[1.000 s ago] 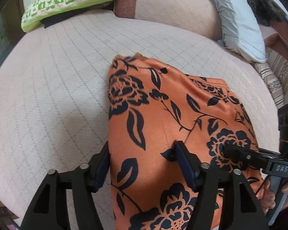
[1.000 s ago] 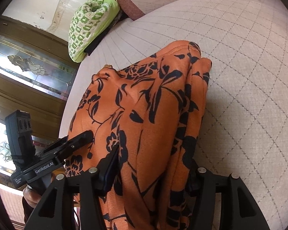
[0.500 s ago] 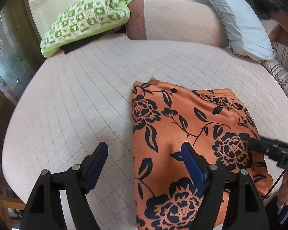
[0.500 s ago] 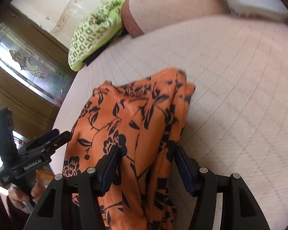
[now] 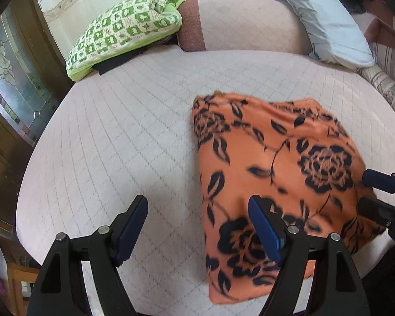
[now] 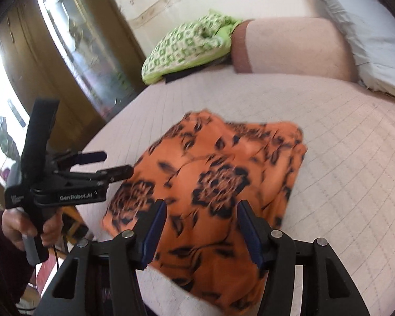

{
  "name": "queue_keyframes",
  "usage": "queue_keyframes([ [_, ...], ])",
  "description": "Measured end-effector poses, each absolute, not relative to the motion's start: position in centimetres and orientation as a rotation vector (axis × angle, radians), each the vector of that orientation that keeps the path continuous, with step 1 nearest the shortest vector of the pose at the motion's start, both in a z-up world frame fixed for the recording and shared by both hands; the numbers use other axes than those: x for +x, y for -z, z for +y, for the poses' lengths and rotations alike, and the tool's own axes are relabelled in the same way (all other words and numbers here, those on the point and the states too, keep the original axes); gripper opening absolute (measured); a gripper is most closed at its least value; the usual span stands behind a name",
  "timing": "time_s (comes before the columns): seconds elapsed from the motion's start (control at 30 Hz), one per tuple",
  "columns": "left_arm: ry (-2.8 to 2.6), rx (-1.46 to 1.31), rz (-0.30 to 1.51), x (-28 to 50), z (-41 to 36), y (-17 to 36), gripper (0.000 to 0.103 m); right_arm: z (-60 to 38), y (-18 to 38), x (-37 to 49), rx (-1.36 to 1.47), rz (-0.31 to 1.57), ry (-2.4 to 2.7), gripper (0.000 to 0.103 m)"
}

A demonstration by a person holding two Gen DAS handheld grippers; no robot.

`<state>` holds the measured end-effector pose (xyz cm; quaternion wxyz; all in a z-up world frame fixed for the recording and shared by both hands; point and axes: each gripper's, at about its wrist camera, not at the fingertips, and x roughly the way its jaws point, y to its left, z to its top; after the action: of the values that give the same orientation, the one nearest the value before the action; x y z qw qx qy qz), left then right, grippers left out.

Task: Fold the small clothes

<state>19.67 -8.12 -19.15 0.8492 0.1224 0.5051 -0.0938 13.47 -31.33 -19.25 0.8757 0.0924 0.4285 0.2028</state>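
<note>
An orange garment [image 5: 273, 166] printed with dark flowers lies folded into a rough rectangle on a bed [image 5: 123, 137] covered in pale quilted fabric, near the bed's front edge.

In the left wrist view, the left gripper [image 5: 197, 226] hangs above the bed with its jaws standing wide. One blue pad is over bare quilt, the other over the garment's left part, and neither presses on the cloth. At the right margin of this view the right gripper [image 5: 374, 192] reaches in over the garment's right edge, seen only as two dark finger ends.

The right wrist view shows the right gripper [image 6: 201, 231] from behind: its jaws are closing, with the garment [image 6: 218, 184] lying below them and nothing pinched between the pads. This view alone shows the left gripper [image 6: 115, 163] from the side, gripped by a hand [image 6: 26, 226] in a dark sleeve, fingers apart beside the garment's left edge.

Both views show a green checked pillow [image 5: 123, 29] at the far end; a grey-blue pillow [image 5: 326, 18] lies at the right.
</note>
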Motion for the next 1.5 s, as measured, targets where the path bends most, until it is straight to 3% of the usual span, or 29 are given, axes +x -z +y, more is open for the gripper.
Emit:
queue_keyframes([
  [0.2, 0.193, 0.261, 1.102, 18.7, -7.2, 21.9, 0.088, -30.7, 22.7, 13.5, 0.146, 1.066, -0.374, 0.057],
  [0.27, 0.184, 0.265, 1.091, 18.6, -7.0, 22.2, 0.094, -30.8, 22.6, 13.5, 0.154, 1.065, -0.380, 0.058],
  [0.43, 0.193, 0.255, 1.103, 19.1, -6.7, 21.8, 0.094, -31.9, 22.5, 14.2, 0.250, 1.070, -0.399, 0.057],
  [0.67, 0.216, 0.235, 1.072, 19.2, -6.9, 20.2, 0.094, -34.3, 19.6, 16.7, 0.378, 0.927, -0.394, 0.057],
  [0.73, 0.215, 0.253, 1.058, 19.0, -7.3, 20.1, 0.094, -34.3, 19.7, 18.4, 0.354, 0.931, -0.358, 0.053],
  [0.8, 0.214, 0.272, 1.047, 18.8, -7.8, 20.1, 0.094, -34.0, 20.3, 20.4, 0.332, 0.947, -0.325, 0.039],
  [1.0, 0.192, 0.316, 1.055, 19.3, -7.8, 21.3, 0.094, -33.5, 23.5, 24.5, 0.274, 1.050, -0.238, 0.037],
  [1.13, 0.194, 0.289, 1.068, 19.5, -7.3, 21.7, 0.094, -33.8, 25.0, 24.9, 0.277, 1.063, -0.233, 0.037],
  [1.37, 0.169, 0.304, 1.025, 18.9, -6.9, 20.1, 0.094, -34.3, 22.3, 21.7, 0.275, 0.989, -0.218, 0.040],
  [1.5, 0.150, 0.281, 0.996, 18.3, -6.4, 18.2, 0.094, -34.5, 19.7, 18.7, 0.256, 0.889, -0.190, 0.058],
])
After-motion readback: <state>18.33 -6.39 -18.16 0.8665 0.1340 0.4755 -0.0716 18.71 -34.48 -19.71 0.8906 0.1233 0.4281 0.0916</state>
